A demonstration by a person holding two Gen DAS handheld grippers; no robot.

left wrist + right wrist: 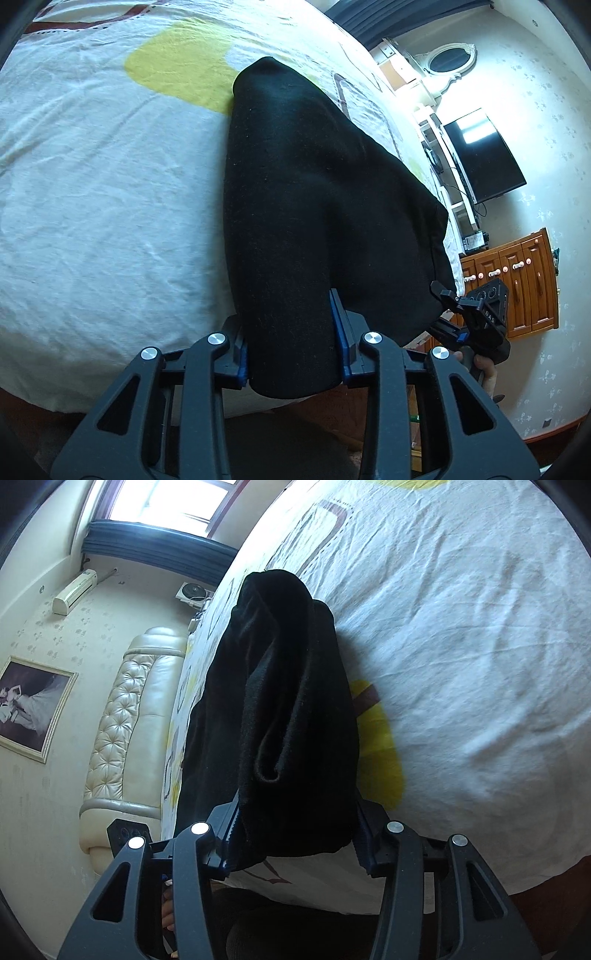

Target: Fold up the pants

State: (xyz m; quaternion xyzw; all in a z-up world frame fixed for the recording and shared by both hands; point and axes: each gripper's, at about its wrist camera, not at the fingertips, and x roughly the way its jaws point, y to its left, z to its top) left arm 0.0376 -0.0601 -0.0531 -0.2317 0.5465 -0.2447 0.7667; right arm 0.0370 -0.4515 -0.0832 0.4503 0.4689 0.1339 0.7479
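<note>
The black pants (314, 206) lie on the bed (92, 192), on its white sheet with yellow patches. In both wrist views they run from the bottom centre of the frame up toward the upper middle. That is their long axis: it leads straight away from each pair of tongs, toward the far side of the mattress.

The left gripper (291, 354) is pinching the near end of the cloth, its blue pads pressed on either side of a thick fold at the lower centre of its view. The right gripper (295, 834) is clamped likewise on a bunched, rolled edge at the bottom centre of its own view. From the left camera the right tool appears at the lower right, beside the same near edge, with part of a hand (484, 373) under it. Both hands therefore hold the one end, side by side, and neither is nearer the cloth than the other.

The far end rests on the sheet, narrowed and rounded, near the yellow patch in the left view.

I judge the coming move to be carrying this held end away along that axis, toward the far end, to halve the length.
</note>
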